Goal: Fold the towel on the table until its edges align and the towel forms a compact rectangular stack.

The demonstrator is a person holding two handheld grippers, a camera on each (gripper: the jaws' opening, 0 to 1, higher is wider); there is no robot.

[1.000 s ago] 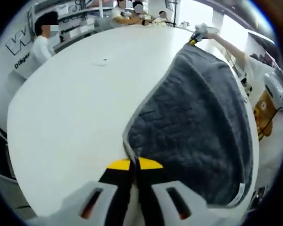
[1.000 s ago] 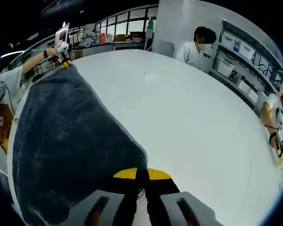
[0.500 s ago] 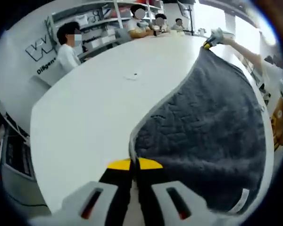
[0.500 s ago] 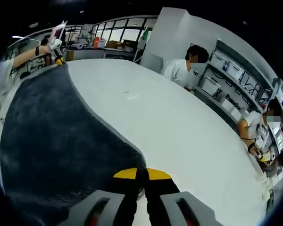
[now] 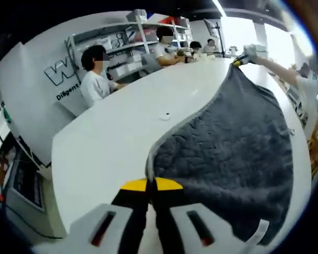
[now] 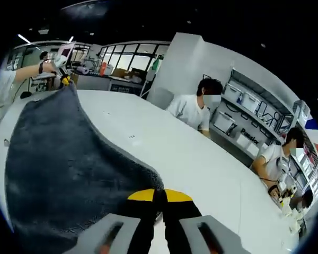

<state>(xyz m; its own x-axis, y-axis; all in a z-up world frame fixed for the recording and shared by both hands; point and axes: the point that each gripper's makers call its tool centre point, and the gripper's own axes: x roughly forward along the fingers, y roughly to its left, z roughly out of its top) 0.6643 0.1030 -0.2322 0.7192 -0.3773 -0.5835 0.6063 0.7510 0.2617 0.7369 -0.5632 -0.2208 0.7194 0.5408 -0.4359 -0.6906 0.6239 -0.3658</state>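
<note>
Left gripper view: left claw [image 5: 151, 185] pinched tight on one corner of the grey towel [image 5: 233, 153], yellow-tipped jaws together with the pale hem caught between them. Towel stretches away from this claw across the white bench [image 5: 111, 137], dark quilted face up, pale edge running in a curve along its left side. A white tag [image 5: 258, 230] sits at the towel's near right edge. At the far corner the right claw [image 5: 238, 61] grips the towel, a hand [image 5: 250, 51] wrapped around it and a bare forearm reaching back to the right. A small flat disc [image 5: 165, 116] lies on the bench just beside the towel's curved edge.

Right gripper view: right claw [image 6: 159, 196] also clamped on a towel corner, jaws together, cloth bunched just above the yellow tips. Towel [image 6: 58, 159] spreads left and away, its far corner raised into a peak where the left claw [image 6: 65, 79] holds it. The hand there [image 6: 57, 62] wears a dark wristband, arm extended from the left. Bench [image 6: 201, 159] bare to the right of the towel, apart from a tiny mark.

Surroundings: people in white shirts seated along the far side of the bench [image 6: 193, 108], shelves with boxes [image 6: 254, 106] behind them, a wall with dark lettering [image 5: 63, 79].
</note>
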